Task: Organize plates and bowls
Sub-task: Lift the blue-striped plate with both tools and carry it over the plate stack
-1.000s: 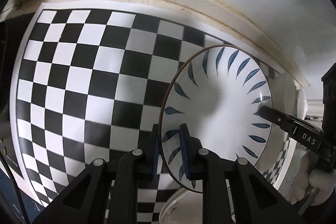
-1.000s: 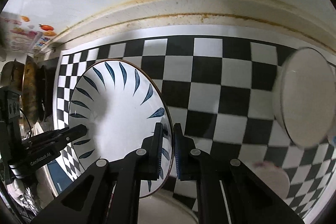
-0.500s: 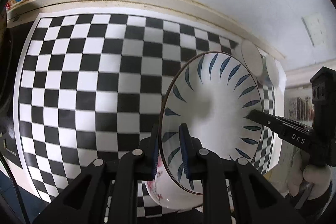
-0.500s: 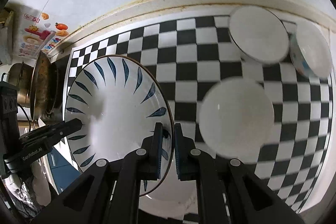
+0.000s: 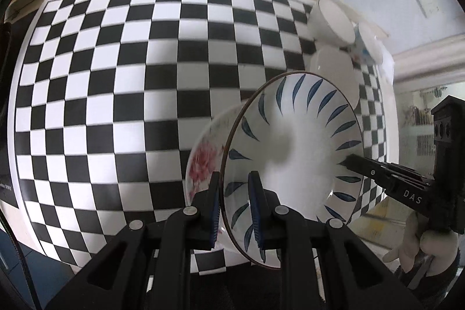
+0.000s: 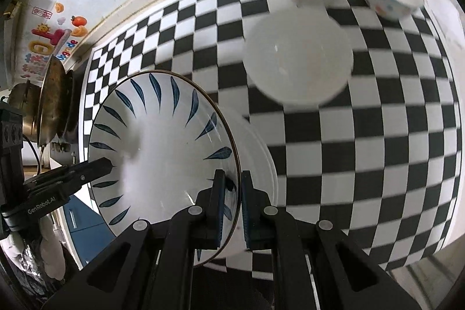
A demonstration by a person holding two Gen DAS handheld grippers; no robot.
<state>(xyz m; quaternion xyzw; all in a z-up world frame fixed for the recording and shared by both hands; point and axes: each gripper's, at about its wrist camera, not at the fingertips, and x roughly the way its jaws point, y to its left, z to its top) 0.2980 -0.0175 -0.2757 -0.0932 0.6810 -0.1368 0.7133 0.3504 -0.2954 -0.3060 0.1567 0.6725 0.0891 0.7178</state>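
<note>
While clamping opposite rims, left hand-held gripper [image 5: 234, 204] and right hand-held gripper [image 6: 231, 201] are holding leaf-pattern plate [image 5: 293, 156] tilted | hovering above floral plate [image 5: 203, 161] | white bowl [image 6: 298, 55] sitting beyond it

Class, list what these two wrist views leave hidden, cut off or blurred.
1. Floral plate: left wrist view, mostly hidden behind the blue-leaf plate.
2. Large white bowl: right wrist view, motion-blurred.
3. Dotted bowl: left wrist view, blurred, small.
4. Brass pot: right wrist view, cut by the lens edge.
</note>
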